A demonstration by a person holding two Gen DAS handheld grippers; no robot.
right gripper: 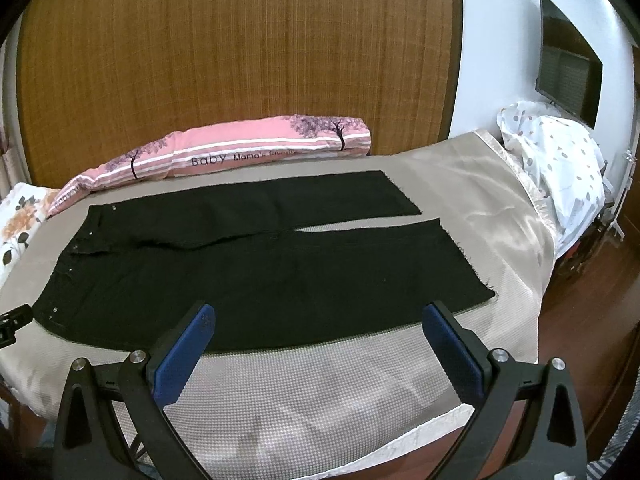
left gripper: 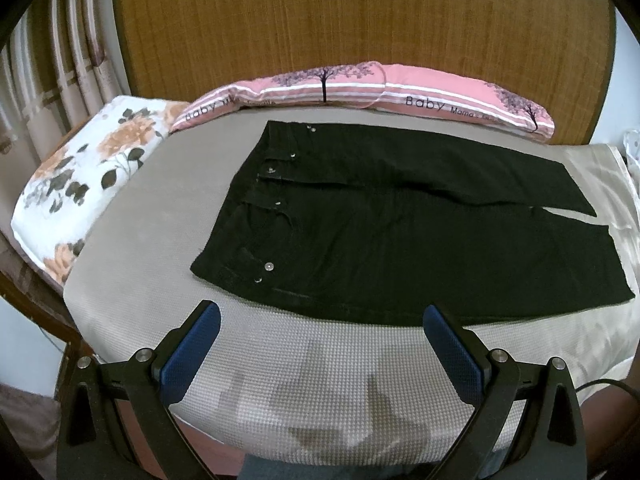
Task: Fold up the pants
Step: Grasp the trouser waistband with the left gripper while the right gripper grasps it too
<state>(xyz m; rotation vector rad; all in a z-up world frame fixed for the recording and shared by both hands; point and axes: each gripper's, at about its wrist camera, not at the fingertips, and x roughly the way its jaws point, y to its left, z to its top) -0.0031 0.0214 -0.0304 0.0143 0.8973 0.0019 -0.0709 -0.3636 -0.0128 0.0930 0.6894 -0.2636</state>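
Black pants (left gripper: pixel 400 232) lie flat and spread out on the bed, waistband to the left, both legs running right. They also show in the right wrist view (right gripper: pixel 260 264), with the leg hems at the right. My left gripper (left gripper: pixel 320 316) is open and empty, hovering above the near edge of the pants by the waist end. My right gripper (right gripper: pixel 318 316) is open and empty, above the near leg's front edge. The tip of the left gripper shows at the far left of the right wrist view (right gripper: pixel 14 320).
The bed has a beige textured cover (left gripper: pixel 280 368). A long pink pillow (left gripper: pixel 360 88) lies along the wooden headboard (left gripper: pixel 360 12). A floral pillow (left gripper: pixel 80 176) is at the left. A spotted white cloth (right gripper: pixel 560 168) is heaped at the right bed end, under a wall TV (right gripper: pixel 568 56).
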